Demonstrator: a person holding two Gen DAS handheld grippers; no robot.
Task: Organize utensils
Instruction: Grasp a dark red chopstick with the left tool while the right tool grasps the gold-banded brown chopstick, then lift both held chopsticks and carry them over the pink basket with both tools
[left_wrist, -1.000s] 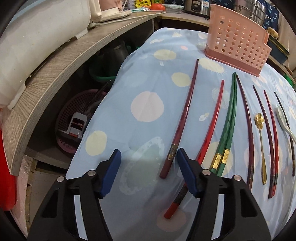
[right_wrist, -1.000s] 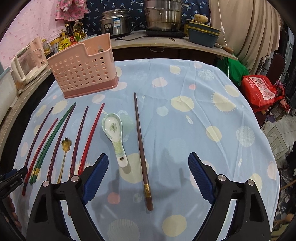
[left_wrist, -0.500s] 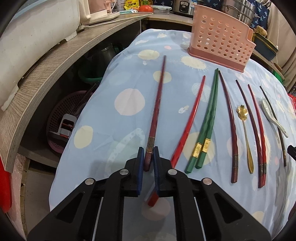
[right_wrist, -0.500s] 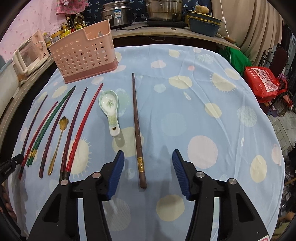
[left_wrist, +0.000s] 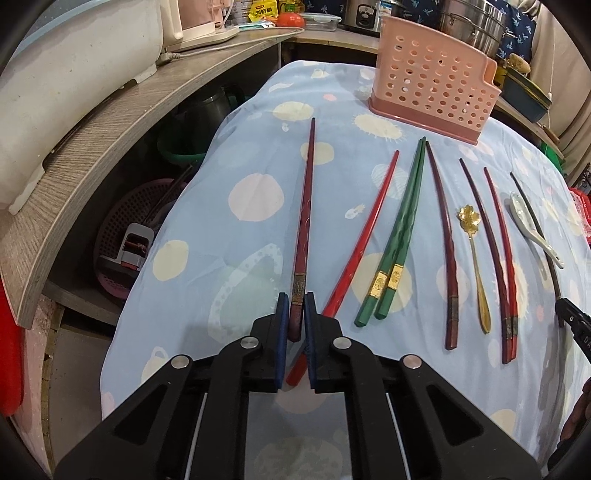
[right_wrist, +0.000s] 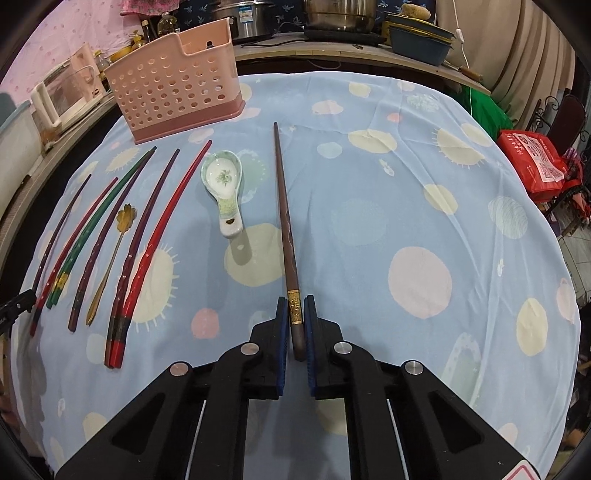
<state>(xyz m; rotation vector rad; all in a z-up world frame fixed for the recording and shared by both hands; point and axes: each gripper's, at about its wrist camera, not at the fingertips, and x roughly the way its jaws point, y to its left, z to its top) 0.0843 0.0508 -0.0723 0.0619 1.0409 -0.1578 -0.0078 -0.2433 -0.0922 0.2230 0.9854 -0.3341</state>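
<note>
Two claws are each pinching one chopstick by its thick near end. The left claw (left_wrist: 294, 321) is pressed onto the dark red chopstick (left_wrist: 305, 218) just below its metal band; the right claw (right_wrist: 294, 325) has just been closing and now grips the brown chopstick (right_wrist: 284, 218) across its gold band, with the butt end showing between the pads.

Both sticks run lengthwise straight away from the claws, tips pointing toward the far side of the worktop (right_wrist: 406, 184), where the pink holder (right_wrist: 177, 96) stands. In the right view the holder sits to the far left of the brown stick's tip; in the left view it sits to the far right of the dark red stick's tip. So each stick probably has to be lifted, swung inward and tipped upright to drop into the holder, and neither hand looks clearly nearer.

Between the two held sticks, lying on the dotted cloth, are a red chopstick (left_wrist: 364, 240), a green pair (left_wrist: 400, 236), further dark and red sticks, a gold spoon (left_wrist: 474, 258) and a white soup spoon (right_wrist: 223, 184), all roughly parallel.

Gold bands on the green pair carry marks too small to read. A red bag (right_wrist: 532, 162) at the right edge bears print and a square code, not legible.
</note>
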